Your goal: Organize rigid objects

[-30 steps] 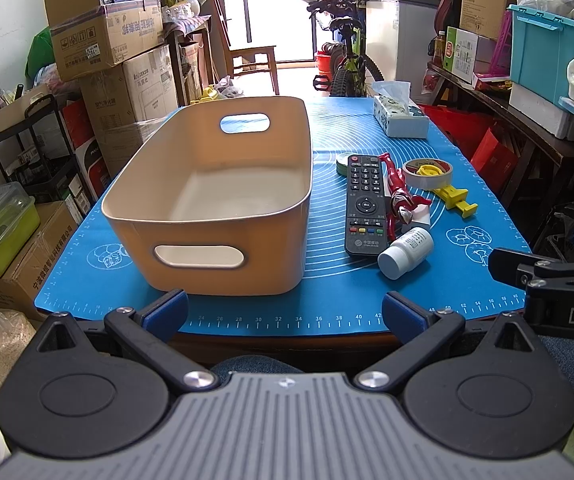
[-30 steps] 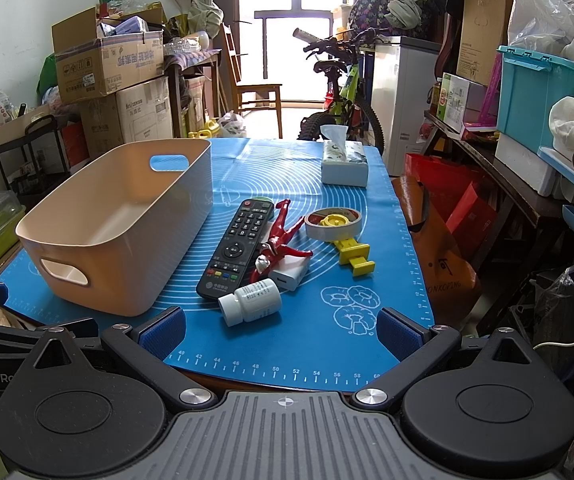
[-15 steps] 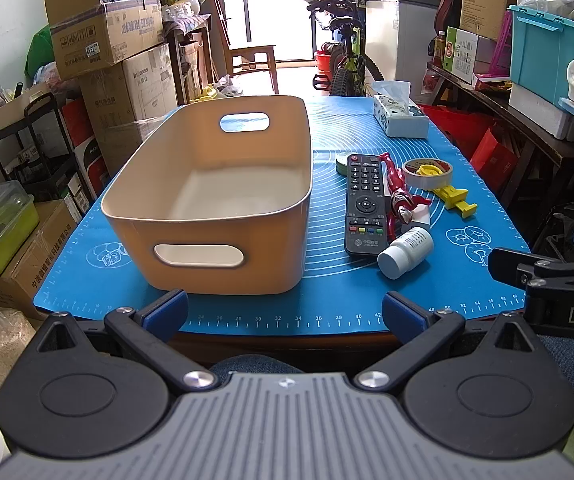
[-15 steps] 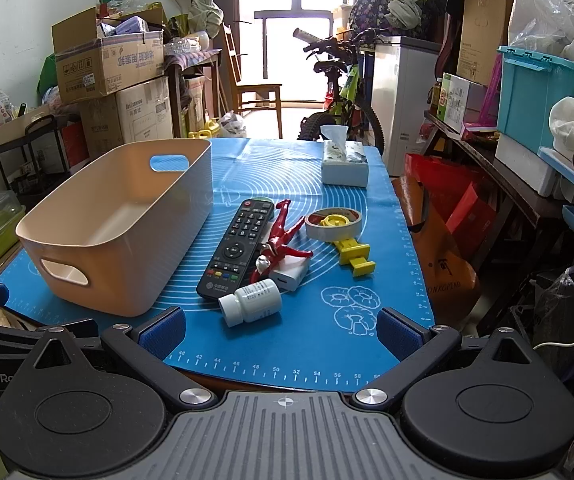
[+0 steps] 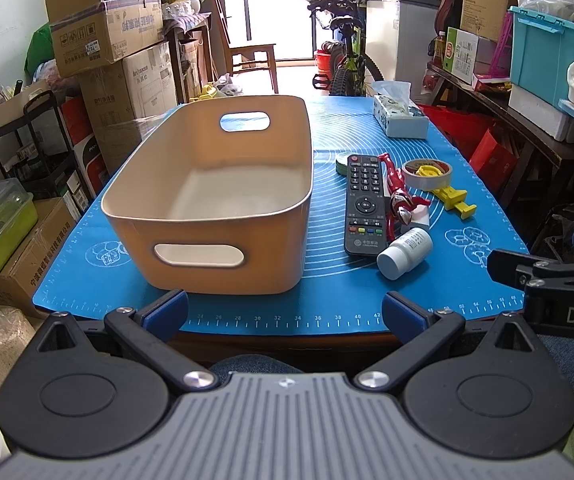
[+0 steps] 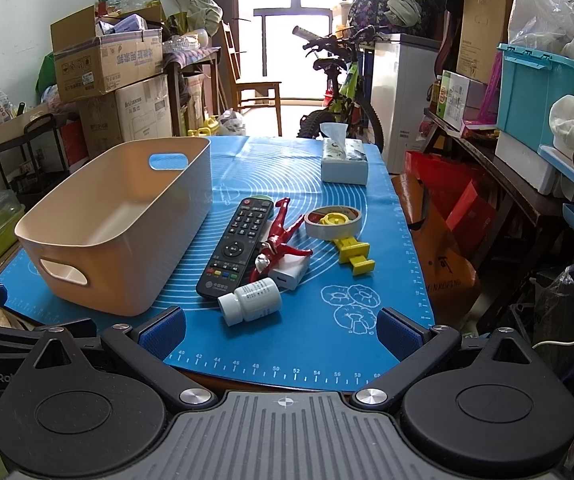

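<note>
Nothing changed over the last second: both views match the earlier ones, left gripper (image 5: 283, 312) and right gripper (image 6: 281, 326) spread wide, empty, held back at the near table edge. Still all to do, by the look of it: tan bin (image 5: 211, 204) bare inside on the blue mat (image 5: 327, 292), with remote (image 6: 239, 248), red figure (image 6: 277, 240), white pill bottle (image 6: 251, 302), white charger block (image 6: 291, 274), tape roll (image 6: 333, 222) and yellow piece (image 6: 353, 254) clustered just beside it (bottle nearest). Probably a first pick by the right gripper, bottle likely to roll.
</note>
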### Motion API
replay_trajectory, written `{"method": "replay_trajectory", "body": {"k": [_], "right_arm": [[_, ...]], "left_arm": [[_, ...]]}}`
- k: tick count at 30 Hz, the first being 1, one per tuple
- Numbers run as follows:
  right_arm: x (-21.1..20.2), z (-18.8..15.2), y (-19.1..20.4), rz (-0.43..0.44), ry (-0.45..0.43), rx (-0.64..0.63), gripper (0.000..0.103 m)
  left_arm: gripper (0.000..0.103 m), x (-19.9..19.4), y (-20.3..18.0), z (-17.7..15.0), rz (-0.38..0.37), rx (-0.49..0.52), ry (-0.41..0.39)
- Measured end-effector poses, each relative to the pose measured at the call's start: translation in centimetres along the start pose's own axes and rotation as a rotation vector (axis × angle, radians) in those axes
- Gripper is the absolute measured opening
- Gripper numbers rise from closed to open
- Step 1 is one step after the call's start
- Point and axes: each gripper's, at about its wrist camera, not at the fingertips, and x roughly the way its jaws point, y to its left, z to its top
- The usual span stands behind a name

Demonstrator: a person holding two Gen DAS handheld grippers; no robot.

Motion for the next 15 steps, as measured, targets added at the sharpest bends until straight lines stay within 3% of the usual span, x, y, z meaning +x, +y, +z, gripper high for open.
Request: {"method": "replay_trajectory", "body": {"k": [6, 15], "right_arm": [[0.6, 1.2, -0.3, -0.006, 0.026, -0.012, 0.101], [1.9, 3.8, 0.8, 0.023, 0.026, -0.027, 0.101]], "left_arm": [[0.102, 0.1, 1.3, 1.6, -0.024, -0.055, 0.012], [0.101, 1.0, 5.4, 5.3, 0.047, -0.079, 0.015]]}}
